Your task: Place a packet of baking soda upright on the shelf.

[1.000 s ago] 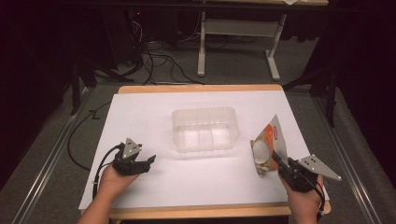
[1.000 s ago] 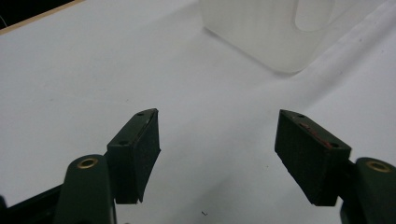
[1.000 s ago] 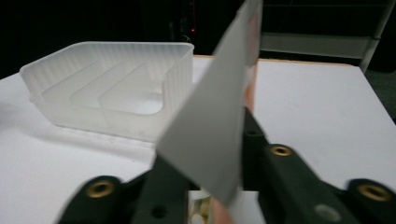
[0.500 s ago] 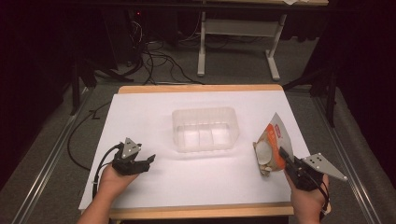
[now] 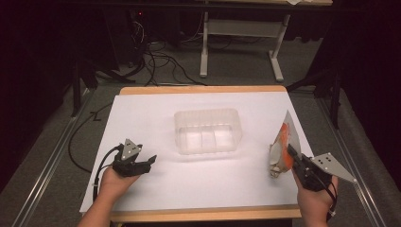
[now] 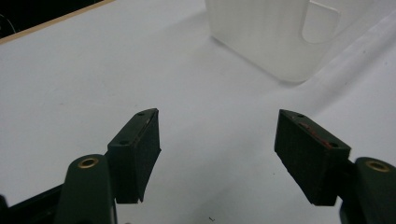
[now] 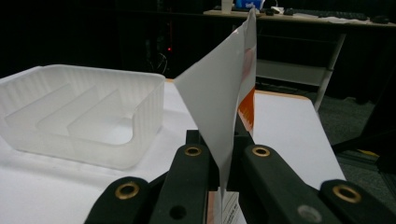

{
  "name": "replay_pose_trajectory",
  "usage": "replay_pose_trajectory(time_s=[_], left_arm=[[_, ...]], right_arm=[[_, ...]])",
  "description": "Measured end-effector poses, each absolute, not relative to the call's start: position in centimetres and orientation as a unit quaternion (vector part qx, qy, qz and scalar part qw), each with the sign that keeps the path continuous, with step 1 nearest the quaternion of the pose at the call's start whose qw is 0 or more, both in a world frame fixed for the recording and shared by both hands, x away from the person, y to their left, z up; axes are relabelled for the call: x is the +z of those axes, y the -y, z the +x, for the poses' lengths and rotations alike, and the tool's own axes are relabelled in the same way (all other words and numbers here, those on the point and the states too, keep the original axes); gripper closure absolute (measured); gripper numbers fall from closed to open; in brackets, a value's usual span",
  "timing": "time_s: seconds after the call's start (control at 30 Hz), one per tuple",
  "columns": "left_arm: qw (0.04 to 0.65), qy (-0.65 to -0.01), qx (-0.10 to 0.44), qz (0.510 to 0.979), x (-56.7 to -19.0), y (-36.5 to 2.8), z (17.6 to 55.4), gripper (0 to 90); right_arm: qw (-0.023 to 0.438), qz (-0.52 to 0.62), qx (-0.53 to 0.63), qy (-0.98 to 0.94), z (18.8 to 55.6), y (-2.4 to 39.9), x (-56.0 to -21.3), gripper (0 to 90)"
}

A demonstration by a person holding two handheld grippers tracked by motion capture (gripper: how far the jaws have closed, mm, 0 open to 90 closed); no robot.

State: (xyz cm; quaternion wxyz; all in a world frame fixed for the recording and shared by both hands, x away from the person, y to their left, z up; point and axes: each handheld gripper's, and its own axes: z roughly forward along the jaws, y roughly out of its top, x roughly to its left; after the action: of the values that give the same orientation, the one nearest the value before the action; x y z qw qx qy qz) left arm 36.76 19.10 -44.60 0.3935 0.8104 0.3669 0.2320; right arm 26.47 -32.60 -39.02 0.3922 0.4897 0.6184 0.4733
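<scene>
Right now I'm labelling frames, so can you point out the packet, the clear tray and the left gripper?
packet (image 7: 219,93), right gripper view, on its white back face.
clear tray (image 5: 207,116), high view, on its far rim.
left gripper (image 6: 217,154), left gripper view, midway between its open jaws.

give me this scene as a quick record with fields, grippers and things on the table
surface: white table
container: clear plastic tray with dividers, mid-table, nothing in it
right gripper: shut on an orange and white packet, held on edge
left gripper: open, holding nothing, low over the table near the tray
packet vs tray: apart
</scene>
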Motion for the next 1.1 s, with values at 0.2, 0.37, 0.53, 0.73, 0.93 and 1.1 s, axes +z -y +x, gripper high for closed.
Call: replay_pose_trajectory(time_s=[0.2, 0.37, 0.53, 0.73, 0.93, 1.1], left_arm=[[0.399, -0.367, 0.235, 0.807, -44.5, -19.2, 36.7, 31.6], [0.401, -0.368, 0.237, 0.805, -44.5, -19.2, 36.6, 31.7], [0.404, -0.367, 0.239, 0.803, -44.4, -19.3, 36.6, 31.6], [0.407, -0.368, 0.24, 0.801, -44.4, -19.3, 36.6, 31.7], [0.411, -0.37, 0.24, 0.798, -44.3, -19.5, 36.5, 31.7], [0.413, -0.368, 0.241, 0.798, -44.2, -19.5, 36.4, 31.7]], right_arm=[[0.398, 0.492, 0.477, -0.61, 26.4, 32.9, -38.5, 90.0], [0.393, 0.49, 0.485, -0.608, 26.8, 32.9, -38.2, 90.0], [0.386, 0.489, 0.494, -0.607, 27.5, 32.6, -37.6, 90.0], [0.382, 0.482, 0.504, -0.606, 28.0, 32.0, -36.5, 90.0], [0.388, 0.471, 0.518, -0.6, 28.7, 31.4, -34.8, 90.0], [0.389, 0.46, 0.524, -0.601, 29.4, 30.3, -33.1, 90.0]])
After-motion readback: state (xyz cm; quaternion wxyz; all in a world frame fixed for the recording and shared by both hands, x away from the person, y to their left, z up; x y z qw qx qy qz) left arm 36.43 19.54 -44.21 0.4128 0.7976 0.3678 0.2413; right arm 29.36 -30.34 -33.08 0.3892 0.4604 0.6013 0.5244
